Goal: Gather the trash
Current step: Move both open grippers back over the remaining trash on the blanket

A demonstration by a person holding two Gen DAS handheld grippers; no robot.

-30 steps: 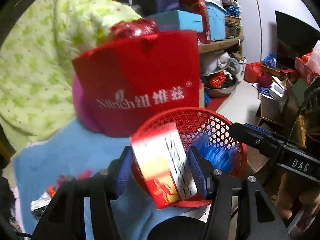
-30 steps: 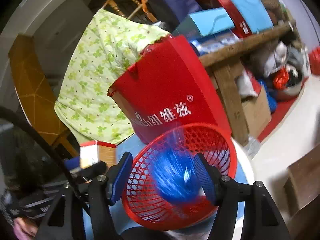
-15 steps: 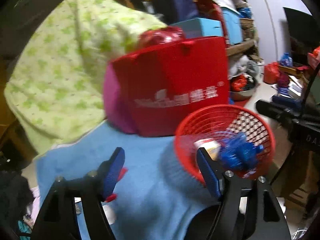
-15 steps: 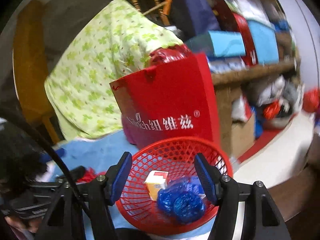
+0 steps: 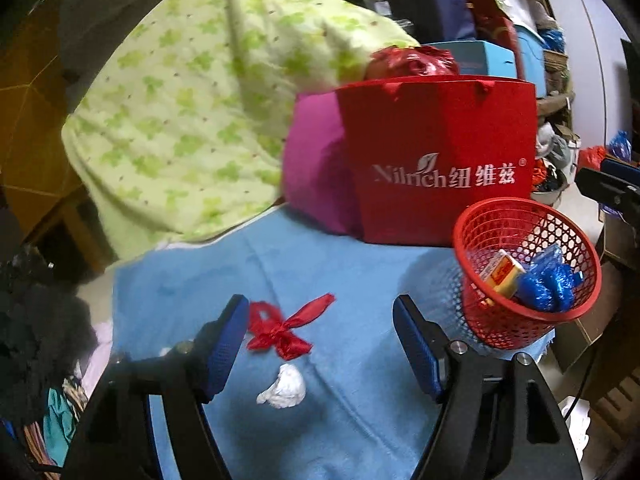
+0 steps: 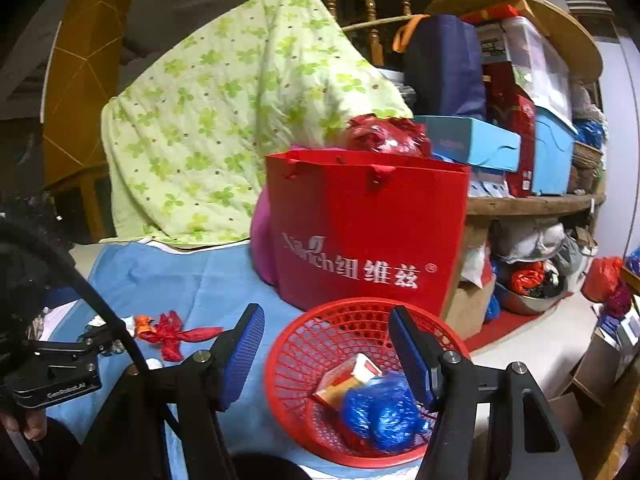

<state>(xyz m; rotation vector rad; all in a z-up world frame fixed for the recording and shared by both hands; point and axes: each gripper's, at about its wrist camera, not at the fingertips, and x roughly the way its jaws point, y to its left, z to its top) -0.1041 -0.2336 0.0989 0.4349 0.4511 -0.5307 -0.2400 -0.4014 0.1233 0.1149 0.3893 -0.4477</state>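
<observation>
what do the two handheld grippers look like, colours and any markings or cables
Both are matte black frames with two fingers carrying ribbed blue pads and silver bolts at the pivots. That holds for the left gripper and the right gripper alike. In the right wrist view the left gripper's black body carries small white lettering, too small to read surely, and a black cable arcs over it.

A blue cloth (image 5: 320, 280) covers the counter. On it: red basket (image 5: 496, 328) near right, red bag (image 5: 440, 152) far, red wrapper (image 5: 288, 328) and white wad (image 5: 284, 388) near left.
</observation>
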